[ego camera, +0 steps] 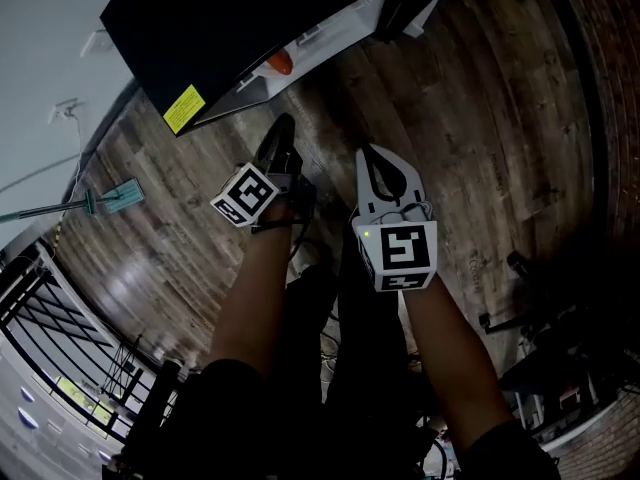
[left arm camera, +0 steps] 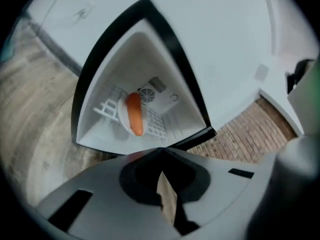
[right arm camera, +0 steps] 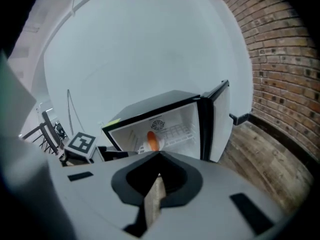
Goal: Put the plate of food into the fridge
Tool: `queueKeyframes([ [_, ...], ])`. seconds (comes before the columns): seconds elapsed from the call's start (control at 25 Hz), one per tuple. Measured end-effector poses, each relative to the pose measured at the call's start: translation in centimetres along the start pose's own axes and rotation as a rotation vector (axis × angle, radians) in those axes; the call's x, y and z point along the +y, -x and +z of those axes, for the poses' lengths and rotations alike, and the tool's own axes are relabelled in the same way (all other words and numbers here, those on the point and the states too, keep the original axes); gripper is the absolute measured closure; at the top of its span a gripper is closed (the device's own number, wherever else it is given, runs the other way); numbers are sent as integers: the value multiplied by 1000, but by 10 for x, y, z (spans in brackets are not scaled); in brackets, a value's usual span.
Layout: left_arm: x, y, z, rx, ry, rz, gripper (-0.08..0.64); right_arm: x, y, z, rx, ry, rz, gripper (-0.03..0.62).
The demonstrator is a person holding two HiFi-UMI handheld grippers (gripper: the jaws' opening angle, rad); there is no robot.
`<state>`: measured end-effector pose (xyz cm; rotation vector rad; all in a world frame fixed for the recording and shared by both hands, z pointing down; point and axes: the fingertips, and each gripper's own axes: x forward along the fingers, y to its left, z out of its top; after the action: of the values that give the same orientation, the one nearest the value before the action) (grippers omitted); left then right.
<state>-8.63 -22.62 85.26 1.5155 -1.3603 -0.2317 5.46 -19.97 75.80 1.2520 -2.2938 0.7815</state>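
Observation:
A small black fridge [ego camera: 200, 28] stands open on the wooden floor, its door [right arm camera: 218, 119] swung to the right. Inside, on the wire shelf, a white plate [left arm camera: 123, 118] carries an orange sausage-like piece of food [left arm camera: 134, 113], which also shows as food [ego camera: 281, 63] and food [right arm camera: 152, 140]. My left gripper [ego camera: 283, 130] is shut with nothing between its jaws, held back from the fridge opening. The right gripper [ego camera: 372, 154] hangs beside it, also shut and empty. Both point toward the fridge, as the left gripper [left arm camera: 160, 150] and right gripper [right arm camera: 160, 155] show.
A blue-headed mop [ego camera: 118, 198] lies on the floor at the left, near a black railing [ego camera: 60, 338]. A brick wall [right arm camera: 280, 49] runs along the right. Dark stands and cables [ego camera: 540, 318] crowd the lower right. White wall [right arm camera: 140, 49] rises behind the fridge.

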Motion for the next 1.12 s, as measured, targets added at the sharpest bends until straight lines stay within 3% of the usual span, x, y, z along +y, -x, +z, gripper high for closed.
queueKeyframes([
  [0.12,-47,44,19,18,-209,31,563,24,20,25,-5,1,-21,586],
  [0.32,-123,120,68,-10,-445,126,563,67,73,85,-51,-6,-76,586],
  [0.56,-251,201,121,-49,-641,57,563,119,156,182,-182,-3,-117,586],
  [0.68,-307,247,142,-33,-713,33,563,144,205,232,-247,-13,-130,586],
  [0.84,-369,315,173,-45,-745,-1,563,181,275,300,-354,-57,-144,586],
  [1.12,-471,391,232,-193,-835,-105,563,245,359,387,-479,110,-134,586],
])
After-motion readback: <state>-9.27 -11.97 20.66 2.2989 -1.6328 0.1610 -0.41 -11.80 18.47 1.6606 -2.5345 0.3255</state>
